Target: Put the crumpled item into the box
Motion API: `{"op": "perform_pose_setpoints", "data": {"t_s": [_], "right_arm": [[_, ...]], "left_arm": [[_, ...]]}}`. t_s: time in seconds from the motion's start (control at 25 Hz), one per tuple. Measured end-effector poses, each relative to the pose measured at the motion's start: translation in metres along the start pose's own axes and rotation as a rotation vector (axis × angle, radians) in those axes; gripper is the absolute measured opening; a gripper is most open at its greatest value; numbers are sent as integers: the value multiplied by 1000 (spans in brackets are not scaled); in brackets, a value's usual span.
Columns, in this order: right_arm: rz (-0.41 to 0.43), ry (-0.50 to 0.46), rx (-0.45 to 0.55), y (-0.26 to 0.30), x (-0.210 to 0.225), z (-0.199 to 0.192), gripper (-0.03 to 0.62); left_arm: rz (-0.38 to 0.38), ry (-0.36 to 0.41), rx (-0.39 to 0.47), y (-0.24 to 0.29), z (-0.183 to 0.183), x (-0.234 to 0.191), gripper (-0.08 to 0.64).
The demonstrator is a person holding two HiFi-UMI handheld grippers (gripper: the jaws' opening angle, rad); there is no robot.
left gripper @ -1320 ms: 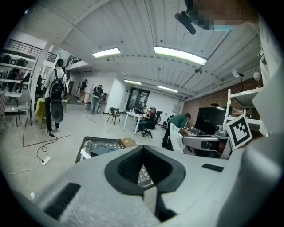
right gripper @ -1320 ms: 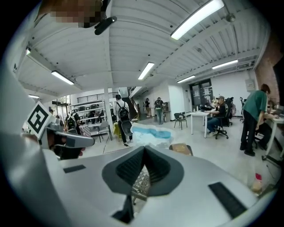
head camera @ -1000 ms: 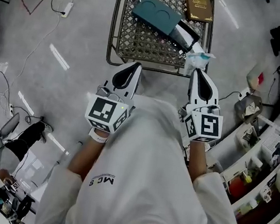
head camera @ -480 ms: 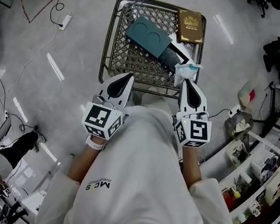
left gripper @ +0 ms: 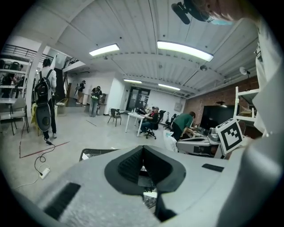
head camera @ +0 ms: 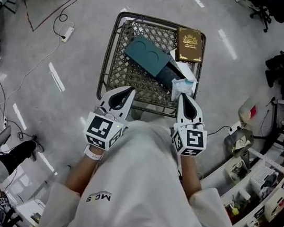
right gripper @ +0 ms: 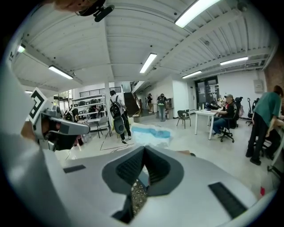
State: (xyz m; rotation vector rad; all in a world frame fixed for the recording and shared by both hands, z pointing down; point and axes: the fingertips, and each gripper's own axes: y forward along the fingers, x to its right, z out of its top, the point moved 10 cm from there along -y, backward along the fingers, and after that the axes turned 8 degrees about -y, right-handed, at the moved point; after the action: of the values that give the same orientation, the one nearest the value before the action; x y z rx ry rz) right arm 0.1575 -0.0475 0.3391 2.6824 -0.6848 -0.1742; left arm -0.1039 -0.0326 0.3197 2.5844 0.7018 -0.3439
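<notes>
- The right gripper (head camera: 183,96) is clenched: in the right gripper view its jaws (right gripper: 143,149) meet at the tips and pinch the crumpled item (right gripper: 151,133), a white and pale blue wad that juts out just past them.
- The left gripper (head camera: 128,89) is pressed closed with nothing between its dark pads (left gripper: 128,166).
- In the head view both grippers point forward side by side, apart from each other, with their tips at the near rim of the wire basket (head camera: 107,52).
- The marker cubes sit behind them, the left cube (head camera: 102,130) and the right cube (head camera: 190,140), close against the person's white shirt (head camera: 136,189).
- The crumpled item (head camera: 183,85) hangs at the right gripper's tip, inside the basket's outline at its near right corner.
- In the basket a teal flat case (head camera: 149,56) lies slantwise, its dark end close to the crumpled item.
- A brown book with gold print (head camera: 189,44) lies in the far right corner.
- The basket stands on a grey floor (head camera: 86,28), where a white power strip (head camera: 70,7) and its cable lie to the left.
</notes>
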Motion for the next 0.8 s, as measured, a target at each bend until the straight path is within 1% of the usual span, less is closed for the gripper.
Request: {"op": "perform_pose_setpoints", "data": {"t_s": [0.2,0.32,0.52,0.68,0.8], "right_arm": [[14,-14,-14,23,16,-4,17],[20,-7,-34,36,26,-13,17],[31,-20,-68,59,36,-28,17],[51,-29,-103,77,41,-44,17],[60,-15,-127,89,45,-57,15]], "left_arm": [[25,-29,-5,12,-1,1,25],[25,-39,-23,21,-5,4,25],[36,-99,-10,35,-3,2,25],[36,-89,-33,49,-4,2,25],[40,-93,-52,56,-7,1,25]]}}
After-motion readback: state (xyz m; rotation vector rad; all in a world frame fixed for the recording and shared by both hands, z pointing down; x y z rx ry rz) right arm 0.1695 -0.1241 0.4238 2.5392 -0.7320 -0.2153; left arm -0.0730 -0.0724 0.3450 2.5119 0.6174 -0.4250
